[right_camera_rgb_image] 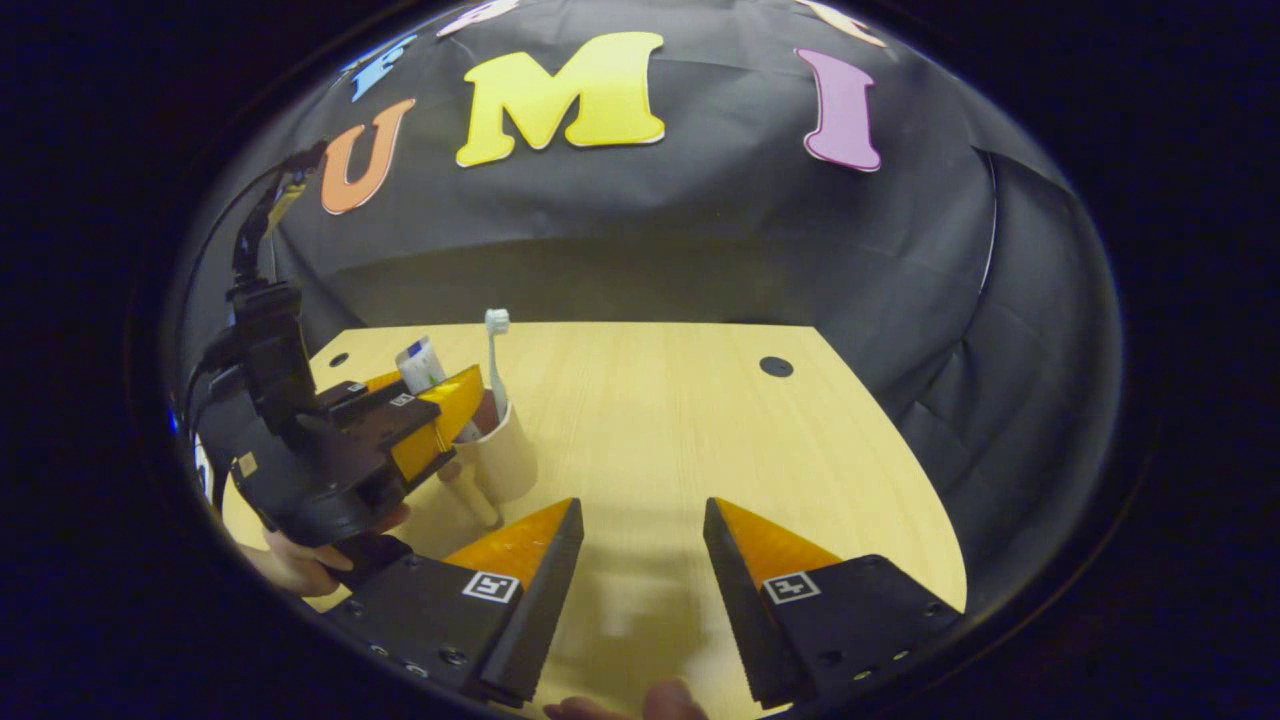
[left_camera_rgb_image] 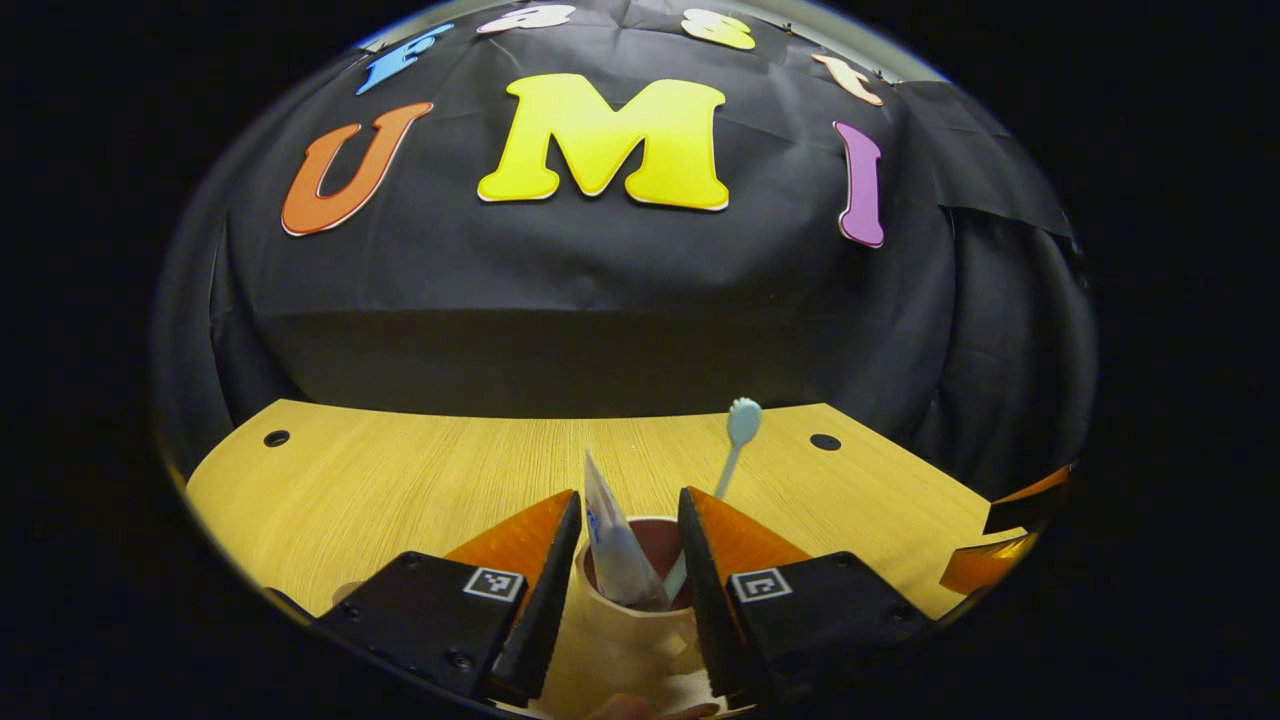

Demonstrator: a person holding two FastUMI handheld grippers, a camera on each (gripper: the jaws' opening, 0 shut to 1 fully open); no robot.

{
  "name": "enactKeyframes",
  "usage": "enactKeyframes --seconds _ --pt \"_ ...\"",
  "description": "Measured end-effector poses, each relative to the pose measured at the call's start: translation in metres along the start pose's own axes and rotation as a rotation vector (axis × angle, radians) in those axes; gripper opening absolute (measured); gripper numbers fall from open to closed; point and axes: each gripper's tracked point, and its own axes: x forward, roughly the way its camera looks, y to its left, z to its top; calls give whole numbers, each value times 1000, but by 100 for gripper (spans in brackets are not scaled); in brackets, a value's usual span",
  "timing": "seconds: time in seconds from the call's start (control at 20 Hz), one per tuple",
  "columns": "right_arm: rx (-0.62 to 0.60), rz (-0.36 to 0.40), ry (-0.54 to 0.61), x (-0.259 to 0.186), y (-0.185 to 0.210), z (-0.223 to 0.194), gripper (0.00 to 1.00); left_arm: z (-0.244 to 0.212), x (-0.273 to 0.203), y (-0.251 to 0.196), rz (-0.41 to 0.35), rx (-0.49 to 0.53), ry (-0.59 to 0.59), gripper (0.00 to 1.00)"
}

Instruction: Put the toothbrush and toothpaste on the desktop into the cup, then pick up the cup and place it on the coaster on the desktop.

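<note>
One cup (left_camera_rgb_image: 625, 625), cream outside and dark inside, sits between my left gripper (left_camera_rgb_image: 628, 590) fingers, which press on its sides. In it: one toothpaste (left_camera_rgb_image: 612, 545) tube, long axis near upright, and one toothbrush (left_camera_rgb_image: 735, 445), head up, leaning right. Tube print too small to read. I see my right gripper (right_camera_rgb_image: 640, 590) with jaws wide, nothing between them, over the wooden desktop (right_camera_rgb_image: 660, 430), well apart from the cup.

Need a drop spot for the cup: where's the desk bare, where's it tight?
Bare: the wide stretch of desk right of the cup, out past the round hole, and ahead of the open right claw. Tight: the left edge, where the left claw straddles the cup holding toothpaste and toothbrush.
</note>
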Motion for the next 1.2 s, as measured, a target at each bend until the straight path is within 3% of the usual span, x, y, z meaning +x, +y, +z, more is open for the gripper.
enactKeyframes --seconds 0.25,0.35,0.5,0.55,0.8,1.2 --pt "-20 30 20 2 24 3 72 15 -29 15 25 -41 -12 87" --pt "-27 38 32 1 34 6 72 22 -51 21 36 -78 -2 91" --pt "-21 77 63 -1 56 11 77 42 -86 40 74 -83 -24 92" --pt "-21 91 70 -1 63 12 84 48 -97 50 89 -83 -29 92" --pt "11 144 115 4 97 25 85 60 -140 108 195 -110 -18 92" --pt "129 152 412 24 129 15 88 91 -237 230 453 -166 -58 92"
